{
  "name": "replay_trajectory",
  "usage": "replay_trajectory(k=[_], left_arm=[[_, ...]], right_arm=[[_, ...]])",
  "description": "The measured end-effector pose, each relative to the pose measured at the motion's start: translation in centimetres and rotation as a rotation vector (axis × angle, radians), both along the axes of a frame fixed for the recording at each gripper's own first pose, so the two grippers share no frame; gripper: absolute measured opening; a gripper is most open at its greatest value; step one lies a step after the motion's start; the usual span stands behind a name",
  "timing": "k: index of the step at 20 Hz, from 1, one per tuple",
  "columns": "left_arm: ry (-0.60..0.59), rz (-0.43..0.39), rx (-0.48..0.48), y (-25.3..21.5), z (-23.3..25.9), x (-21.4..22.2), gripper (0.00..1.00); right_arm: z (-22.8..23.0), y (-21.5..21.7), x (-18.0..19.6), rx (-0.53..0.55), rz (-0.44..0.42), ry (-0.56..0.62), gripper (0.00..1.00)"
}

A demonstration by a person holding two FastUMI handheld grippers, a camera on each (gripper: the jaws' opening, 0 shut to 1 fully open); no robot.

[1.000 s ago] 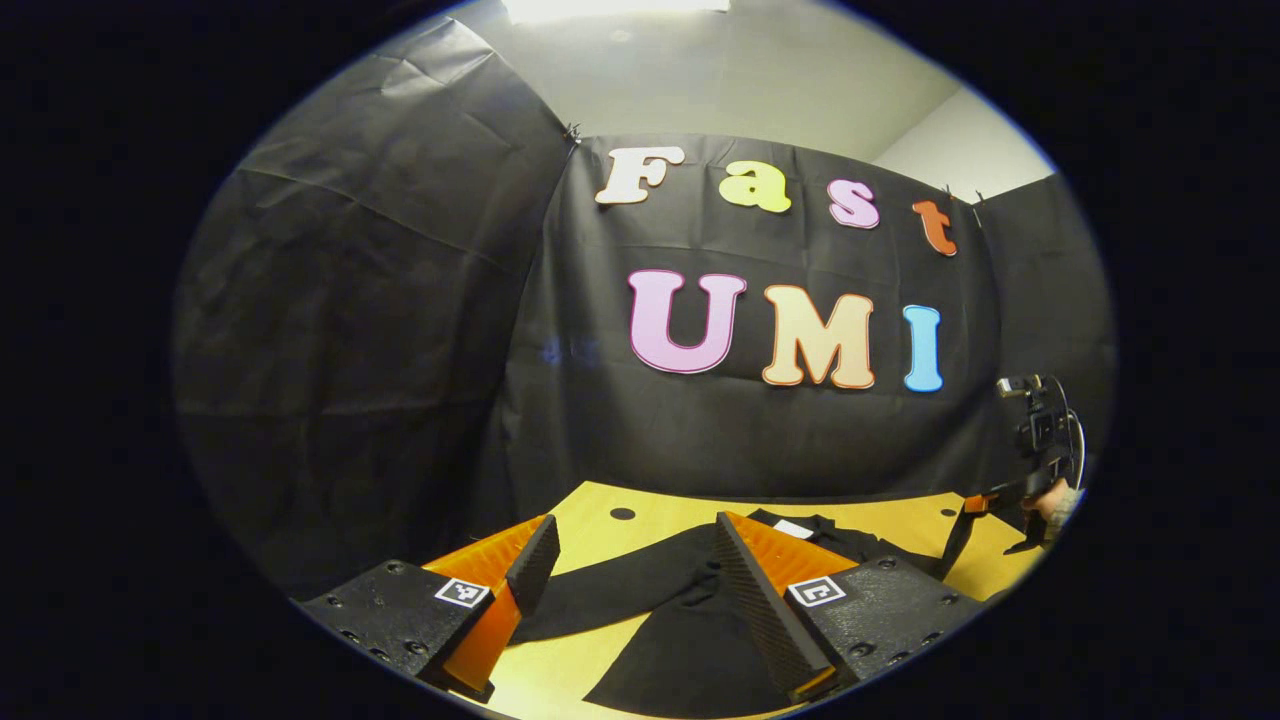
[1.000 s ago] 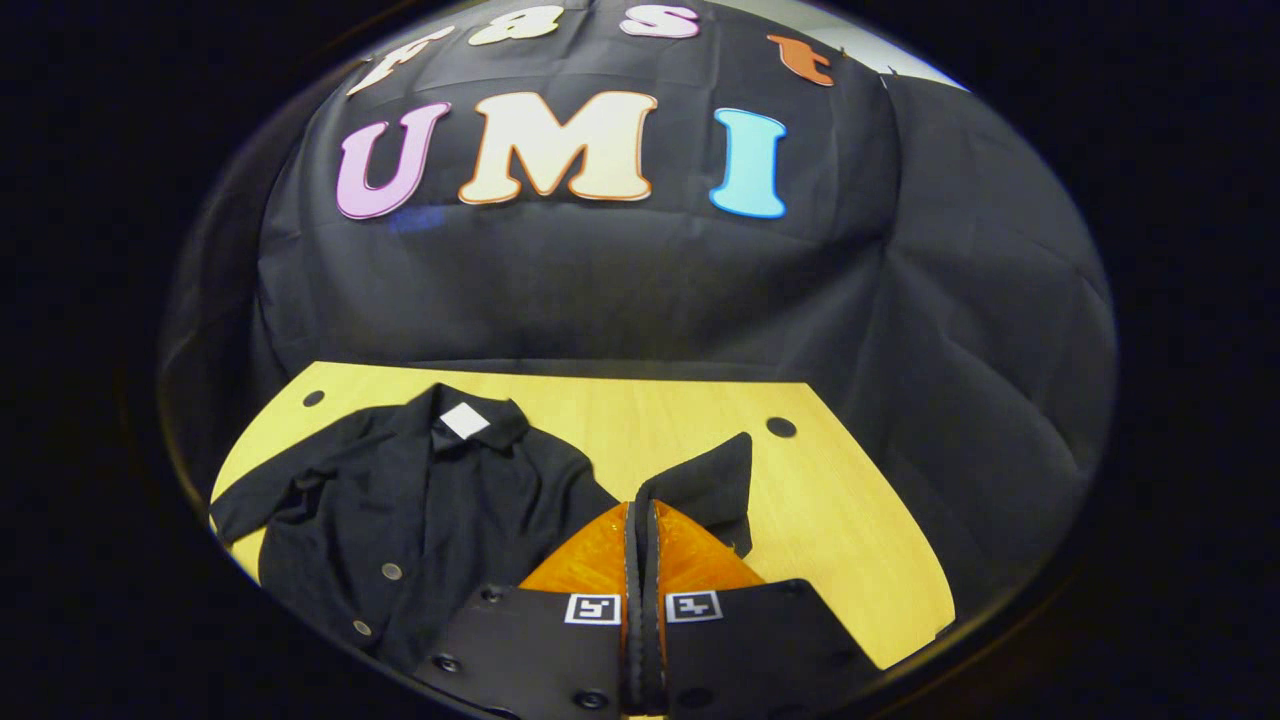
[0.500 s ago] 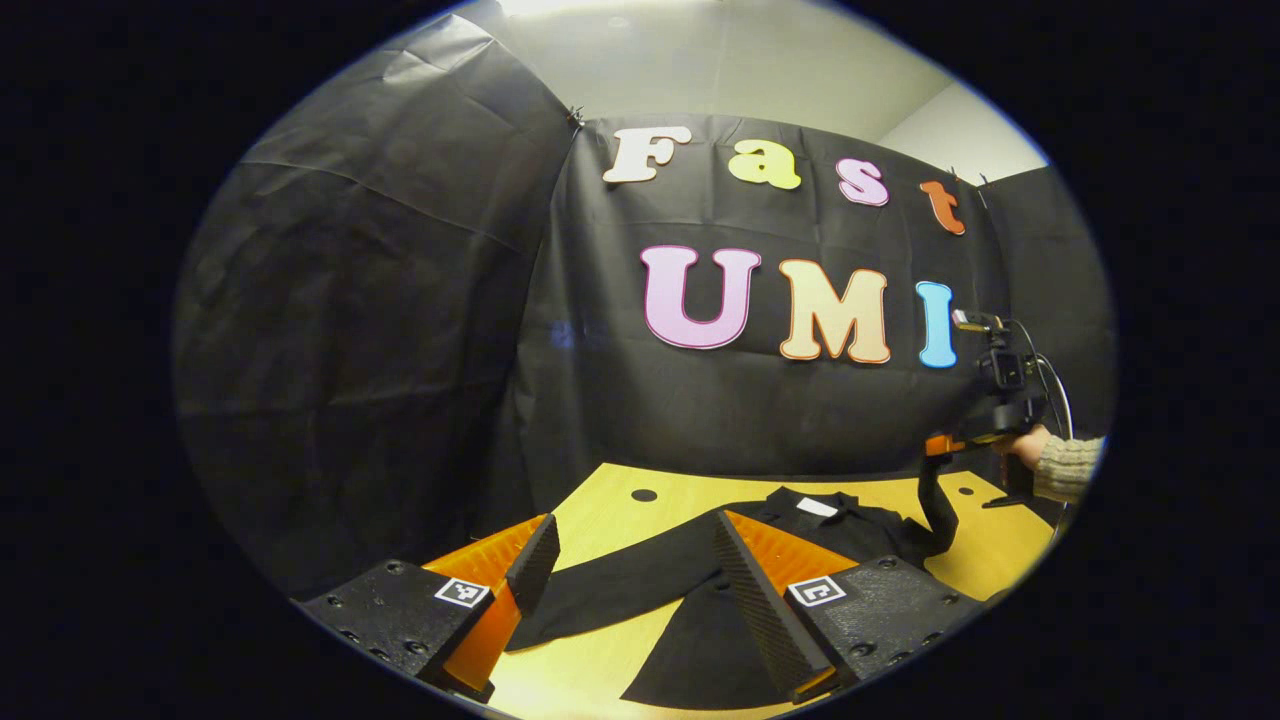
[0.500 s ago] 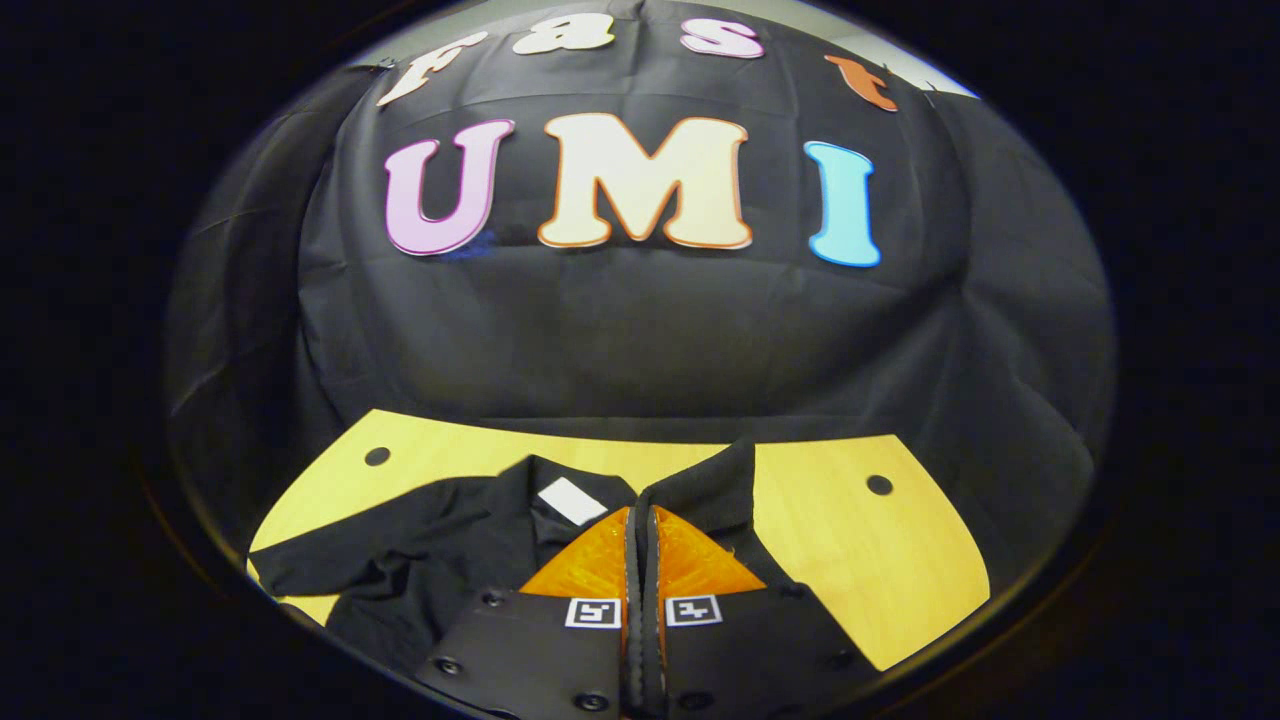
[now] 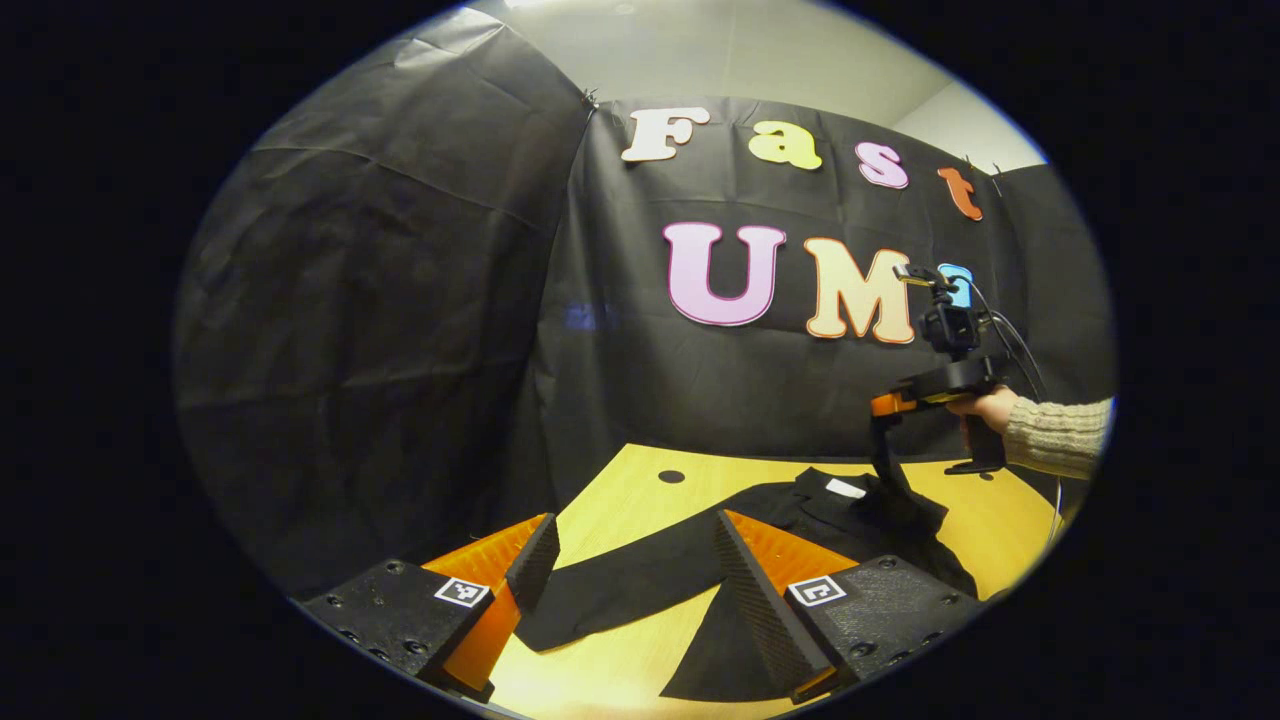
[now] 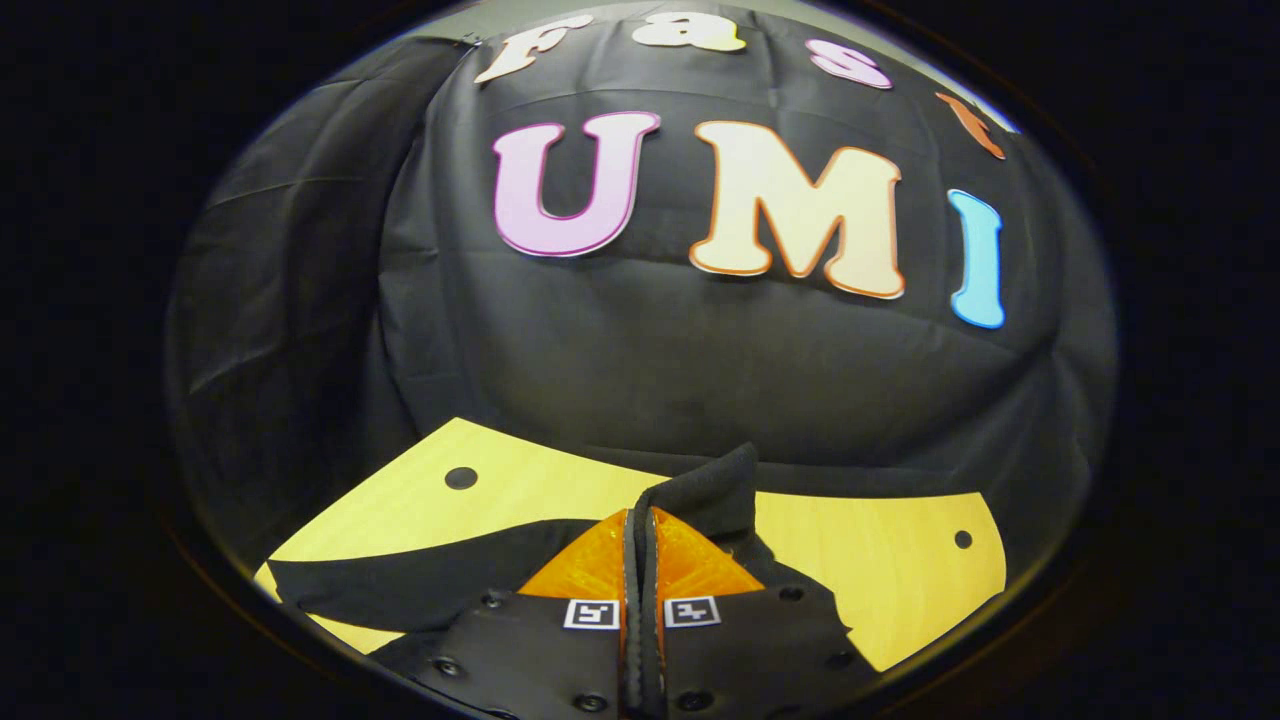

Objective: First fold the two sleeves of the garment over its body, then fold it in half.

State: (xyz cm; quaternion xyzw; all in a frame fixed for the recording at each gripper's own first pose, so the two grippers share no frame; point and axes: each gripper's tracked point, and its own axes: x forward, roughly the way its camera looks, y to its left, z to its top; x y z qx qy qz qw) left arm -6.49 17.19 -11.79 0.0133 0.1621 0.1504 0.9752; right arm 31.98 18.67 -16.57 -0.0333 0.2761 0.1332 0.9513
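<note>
Here, in the left gripper view, the left claw (image 5: pixel 625 560) hangs low over the counter (image 5: pixel 600 690) with its fingers spread wide and nothing between them. The black garment (image 5: pixel 800 505) lies flat on the counter ahead, its near sleeve (image 5: pixel 620 585) stretched out across the gap between the fingers but below them, not touched as far as I can tell. Farther off, the right claw (image 5: pixel 885 455), held by a hand (image 5: pixel 985 408) in a knit cuff, points down at the garment's body just beside the white collar tag (image 5: pixel 846 488), with dark cloth gathered up under it.

In the right gripper view, the right claw (image 6: pixel 640 545) is pressed together on the far sleeve (image 6: pixel 705 490), whose end stands up above the fingertips. The counter (image 6: pixel 880 570) and the near sleeve (image 6: pixel 420 580) spread out below.

The risks, as I judge them: the sleeve is pinched close to its edge (only a small flap shows past the tips), so a quick sideways pull could slip it free and drop it short of the body. Letting go while the claw is high would let the cloth fall bunched or twisted rather than flat. Dragging on could tug the whole garment across the smooth counter, skewing the collar and shifting the near sleeve out from under the waiting left claw. That claw sits low, so a careless descent could also pin the body cloth along with the sleeve.
</note>
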Motion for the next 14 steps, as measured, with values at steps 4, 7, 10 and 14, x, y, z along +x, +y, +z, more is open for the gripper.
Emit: replay_trajectory(k=[4,7,10,14], left_arm=[[0.047,0.01,0.006,1.1,-2.0,-0.3,0.92],[0.085,0.014,0.004,2.3,-3.7,-0.8,0.92],[0.112,0.023,0.002,3.4,-5.7,-1.2,0.92],[0.145,0.038,-0.01,4.9,-8.1,-1.3,0.92]], right_arm=[[-4.1,4.6,0.3,-0.022,0.059,0.058,0.02],[-7.5,7.0,0.8,-0.024,0.078,0.11,0.02],[-9.7,8.4,1.0,-0.043,0.093,0.128,0.02],[-12.2,9.1,0.9,-0.088,0.118,0.141,0.02]])
